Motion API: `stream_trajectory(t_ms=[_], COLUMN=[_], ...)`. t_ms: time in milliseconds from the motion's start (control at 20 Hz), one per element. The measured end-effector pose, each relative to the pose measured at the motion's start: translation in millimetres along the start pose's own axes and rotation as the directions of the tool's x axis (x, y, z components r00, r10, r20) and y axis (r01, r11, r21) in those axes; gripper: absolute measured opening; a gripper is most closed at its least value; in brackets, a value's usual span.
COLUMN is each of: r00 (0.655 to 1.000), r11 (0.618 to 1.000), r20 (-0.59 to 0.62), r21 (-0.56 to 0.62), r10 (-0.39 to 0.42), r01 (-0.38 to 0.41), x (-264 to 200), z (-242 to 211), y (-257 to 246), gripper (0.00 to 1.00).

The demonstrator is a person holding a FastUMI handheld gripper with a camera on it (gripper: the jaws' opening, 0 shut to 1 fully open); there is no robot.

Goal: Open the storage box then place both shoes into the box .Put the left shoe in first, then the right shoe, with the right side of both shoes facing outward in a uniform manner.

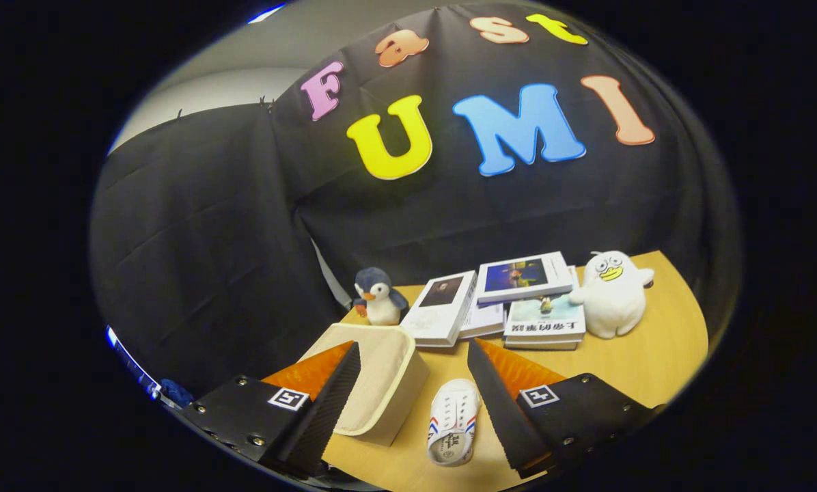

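A cream storage box (388, 383) stands on the wooden table (647, 362), partly behind my left finger; its lid looks closed, flat on top. One small white shoe (453, 422) with red and blue side stripes lies on the table between my fingers, just right of the box, sole end toward me. My gripper (414, 359) is open and held above the table, nothing between its fingers. The left finger overlaps the box's near left corner in the picture; whether it touches the box I cannot tell.
Beyond the box and shoe lies a stack of several books (511, 301). A small penguin plush (378, 295) stands at their left, a white duck-billed plush (612, 292) at their right. Black cloth walls close the back and left.
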State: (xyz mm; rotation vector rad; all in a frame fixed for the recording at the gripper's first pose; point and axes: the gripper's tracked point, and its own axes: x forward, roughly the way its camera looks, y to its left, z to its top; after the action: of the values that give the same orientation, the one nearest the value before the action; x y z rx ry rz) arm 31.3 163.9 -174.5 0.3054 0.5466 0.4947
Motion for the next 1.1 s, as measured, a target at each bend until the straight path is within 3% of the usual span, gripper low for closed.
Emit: stream_trajectory(t_ms=[300,650,800,1100], r00=[0.975,0.925,0.900,0.862], r11=[0.984,0.948,0.907,0.785], r20=[-0.176,-0.290,-0.312,-0.279], r21=[0.136,0.269,0.383,0.589], r10=[0.138,0.246,0.305,0.424], r01=[-0.115,-0.168,-0.174,-0.195], x=[37,75,89,101], z=[-56,-107,-124,-130], y=[18,29,34,48], gripper=[0.96,0.97,0.97,0.97])
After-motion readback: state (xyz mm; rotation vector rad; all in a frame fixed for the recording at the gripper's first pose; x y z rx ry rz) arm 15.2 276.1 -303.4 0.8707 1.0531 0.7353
